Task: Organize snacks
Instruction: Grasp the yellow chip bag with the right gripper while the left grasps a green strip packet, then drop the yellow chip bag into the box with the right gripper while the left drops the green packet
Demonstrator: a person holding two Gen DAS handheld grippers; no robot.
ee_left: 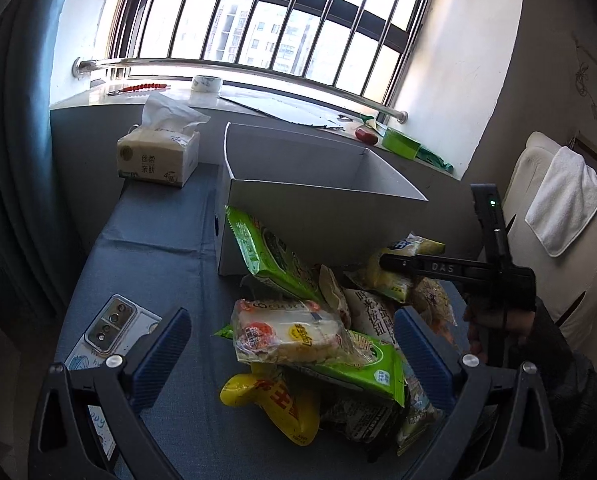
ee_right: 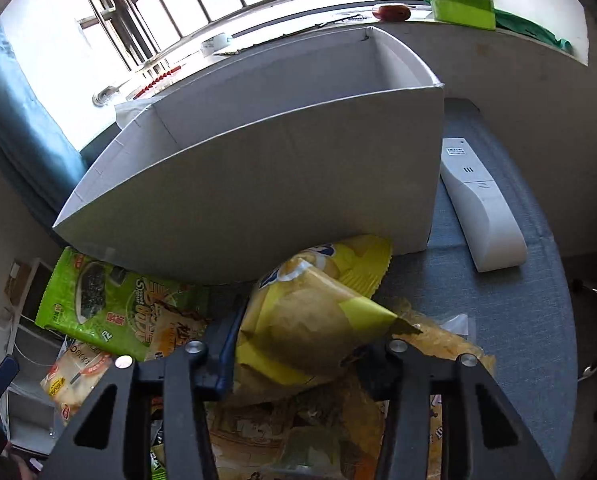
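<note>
Chip bag (ee_right: 310, 320) pinched between right tongs (ee_right: 298, 364); left tongs (ee_left: 290, 344) spread around snack pile (ee_left: 318, 340).

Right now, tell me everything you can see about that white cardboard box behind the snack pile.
The white cardboard box is open-topped, plain and matte, with thin walls folded at the corners. It stands upright on the blue-grey tablecloth, just below the windowsill. No snacks show inside, though its floor is hidden. A green seaweed packet leans against its front wall, and the yellow chip bag between the right gripper's closed jaws lies at its base.
</note>
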